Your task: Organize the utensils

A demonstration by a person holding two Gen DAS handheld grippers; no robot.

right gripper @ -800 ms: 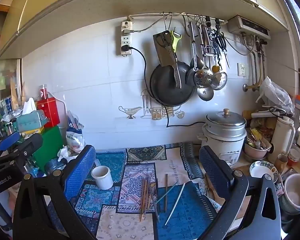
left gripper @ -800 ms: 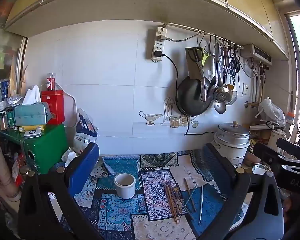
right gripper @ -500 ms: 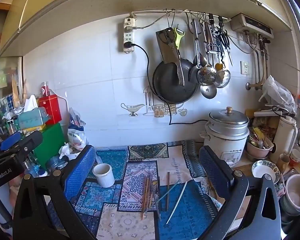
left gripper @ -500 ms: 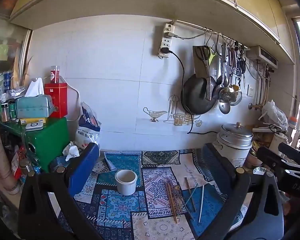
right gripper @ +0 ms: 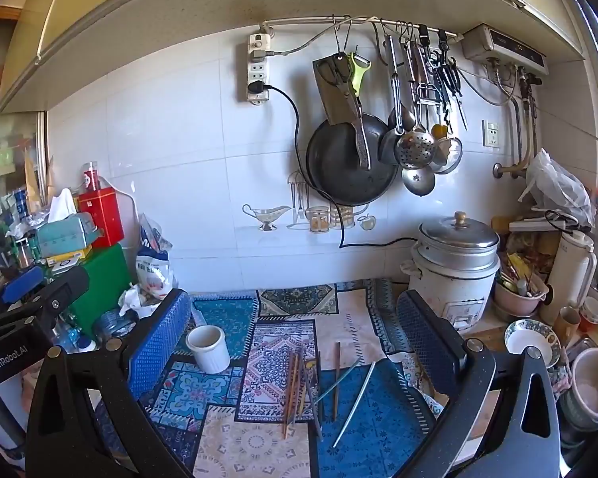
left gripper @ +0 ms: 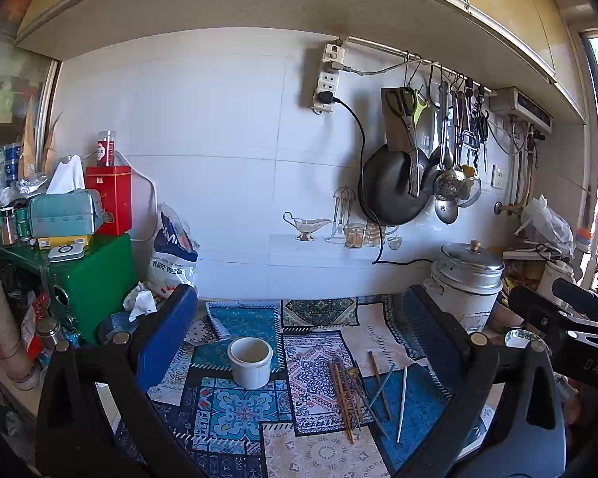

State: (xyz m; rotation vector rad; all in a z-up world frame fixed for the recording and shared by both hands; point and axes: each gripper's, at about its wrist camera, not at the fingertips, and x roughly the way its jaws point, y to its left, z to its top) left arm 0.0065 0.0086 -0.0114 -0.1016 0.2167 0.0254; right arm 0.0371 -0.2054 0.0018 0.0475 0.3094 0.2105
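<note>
Wooden and metal chopsticks [left gripper: 358, 394] lie untouched on the mat, at four o'clock from the white cup [left gripper: 250, 361]. Both views have drifted slightly; both grippers [left gripper: 299, 342] [right gripper: 295, 338] are held spread, empty, so nothing is sorted yet.

At the frame's lower middle, a patchwork cloth [left gripper: 235, 406] of blue, teal and cream ornamental patterns is seen, with a plain white ceramic cup [left gripper: 250, 361] on it. Blue textured pads are borne by black fingers [right gripper: 426, 332]. A green box [left gripper: 95, 279] and red tin [left gripper: 109, 199] are shown at left.
</note>
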